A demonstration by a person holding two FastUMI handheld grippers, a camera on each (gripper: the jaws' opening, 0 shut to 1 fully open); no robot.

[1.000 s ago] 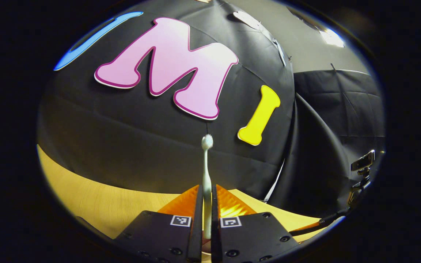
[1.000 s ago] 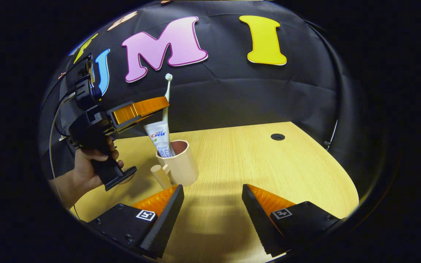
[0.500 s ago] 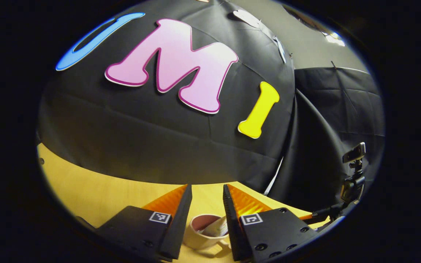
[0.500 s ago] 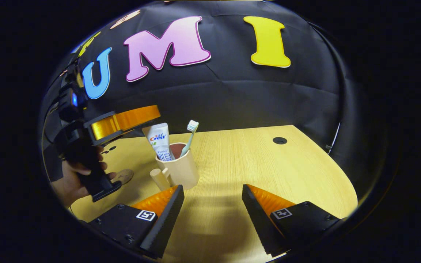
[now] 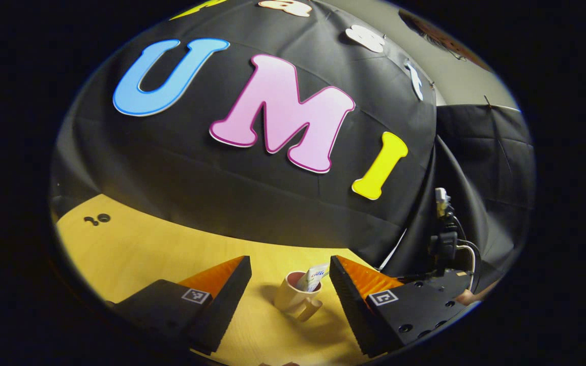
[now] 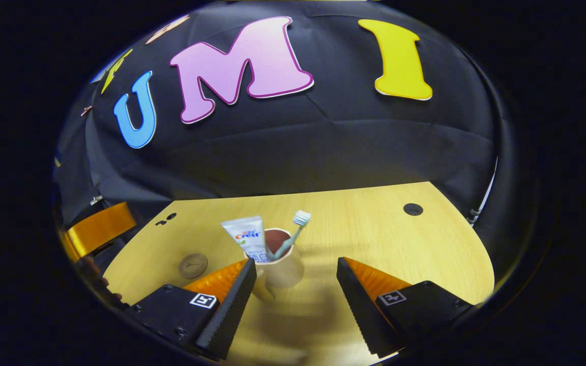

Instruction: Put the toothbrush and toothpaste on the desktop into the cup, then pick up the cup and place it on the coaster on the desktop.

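Right gripper & left gripper both hanging spread, empty. Cup looking light, rigid, top-heavy w/ toothpaste + toothbrush; grip body low.

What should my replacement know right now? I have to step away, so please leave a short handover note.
Left tool: open, holding nothing.
Right tool: open, with the cup between its fingers but not gripped.
Toothpaste and toothbrush stand in the cup on the wooden desktop.
Coaster lies bare beside the cup.
Done: both items loaded.
Left: grip the cup and set it on the coaster.
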